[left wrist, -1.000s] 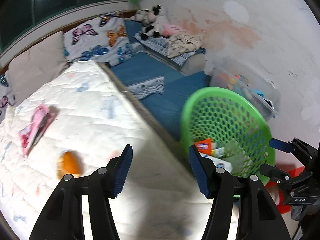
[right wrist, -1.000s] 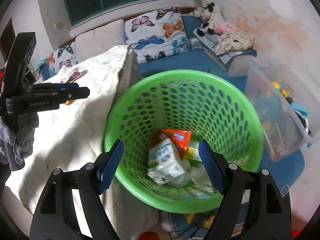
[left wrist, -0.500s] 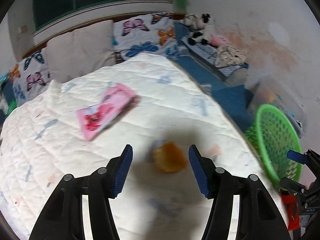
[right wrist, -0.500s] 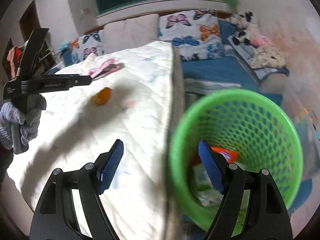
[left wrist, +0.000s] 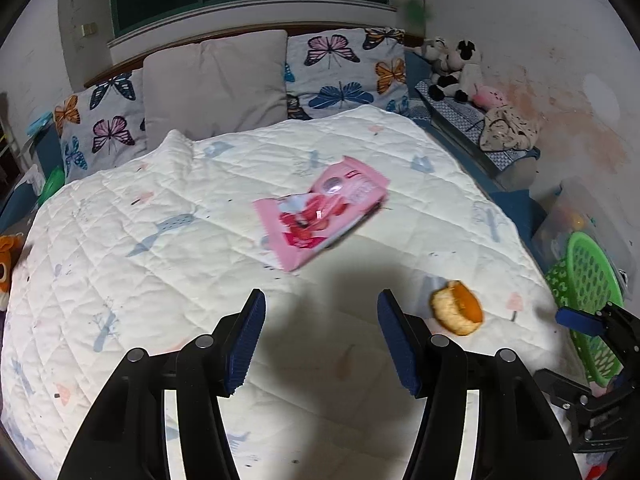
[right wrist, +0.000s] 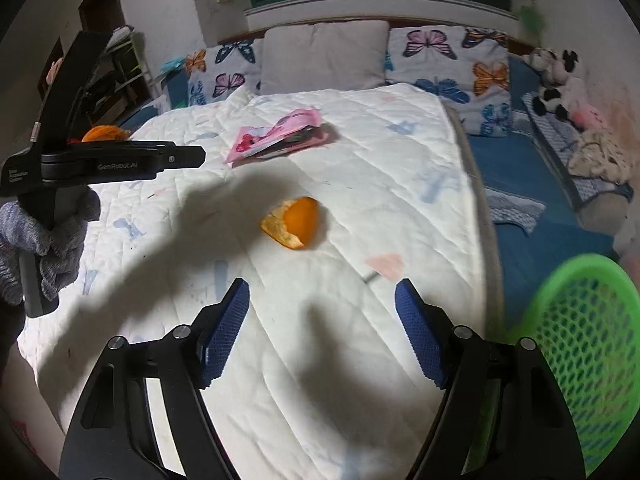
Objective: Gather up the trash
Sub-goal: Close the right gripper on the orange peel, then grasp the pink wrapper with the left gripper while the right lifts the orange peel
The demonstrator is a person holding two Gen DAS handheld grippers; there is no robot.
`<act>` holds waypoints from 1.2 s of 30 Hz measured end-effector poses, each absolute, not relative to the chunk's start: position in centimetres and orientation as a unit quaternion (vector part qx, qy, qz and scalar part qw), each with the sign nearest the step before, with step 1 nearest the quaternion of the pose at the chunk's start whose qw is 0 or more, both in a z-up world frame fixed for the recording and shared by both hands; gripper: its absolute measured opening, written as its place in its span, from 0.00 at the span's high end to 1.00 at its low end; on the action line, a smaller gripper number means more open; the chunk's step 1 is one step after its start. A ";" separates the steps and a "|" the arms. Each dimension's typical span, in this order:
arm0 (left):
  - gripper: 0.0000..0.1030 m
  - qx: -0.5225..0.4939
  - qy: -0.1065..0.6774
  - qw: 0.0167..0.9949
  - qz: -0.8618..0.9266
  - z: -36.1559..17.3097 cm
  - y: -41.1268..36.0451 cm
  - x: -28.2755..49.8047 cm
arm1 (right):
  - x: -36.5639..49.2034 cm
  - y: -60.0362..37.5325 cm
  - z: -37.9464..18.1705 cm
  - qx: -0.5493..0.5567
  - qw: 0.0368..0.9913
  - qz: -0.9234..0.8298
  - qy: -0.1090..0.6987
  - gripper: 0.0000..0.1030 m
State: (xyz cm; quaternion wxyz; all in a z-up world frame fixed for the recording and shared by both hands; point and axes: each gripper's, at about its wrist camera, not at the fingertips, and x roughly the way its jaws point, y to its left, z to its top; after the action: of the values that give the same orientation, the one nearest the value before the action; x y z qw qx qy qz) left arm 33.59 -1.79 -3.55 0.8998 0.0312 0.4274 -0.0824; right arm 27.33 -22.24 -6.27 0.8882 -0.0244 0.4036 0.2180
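Green mesh basket point(right wrist: 580, 344) sits off the right edge of the bed point(right wrist: 360, 184); view into it is blurred, can't tell contents. Behind it in the left wrist view, a clear plastic bin point(left wrist: 576, 216) with colourful items, too small to identify.

Readable text: "GenRobot.AI" on the side of the left gripper point(right wrist: 188, 156), seen from the right wrist camera. Wrapper print is illegible.

Trash on the quilt:
- orange peel point(right wrist: 294, 222): ahead of the right gripper point(right wrist: 322, 300), roughly centred between its fingers point(right wrist: 228, 320) but beyond the tips, not touching. In the left wrist view the peel point(left wrist: 456, 308) lies just outside the right-side finger of the left gripper point(left wrist: 320, 312).
- pink snack wrapper point(left wrist: 320, 212): further up the bed, straight ahead of the left gripper, well clear of its fingers point(left wrist: 248, 328). From the right wrist view the wrapper point(right wrist: 276, 136) is beyond the peel, near the pillows.

Left fingers: spread apart, nothing between them, only quilt below.
Right fingers: also apart and empty; they have just been narrowing a bit, no contact with anything.

Gloved hand point(right wrist: 44, 240) holds the left gripper's handle at the left edge of the right wrist view.
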 end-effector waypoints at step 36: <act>0.27 0.149 0.435 0.878 -0.132 -7.5 -5.5 43.2 | 30.7 -20.7 -8.0 -0.030 0.878 0.221 0.424 0.68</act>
State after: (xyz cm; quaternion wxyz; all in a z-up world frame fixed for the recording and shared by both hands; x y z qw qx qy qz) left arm 43.18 -5.55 -7.54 0.8783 0.1489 0.4347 -0.1319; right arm 30.70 -20.70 -7.96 0.8777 -0.0299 0.4243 0.2209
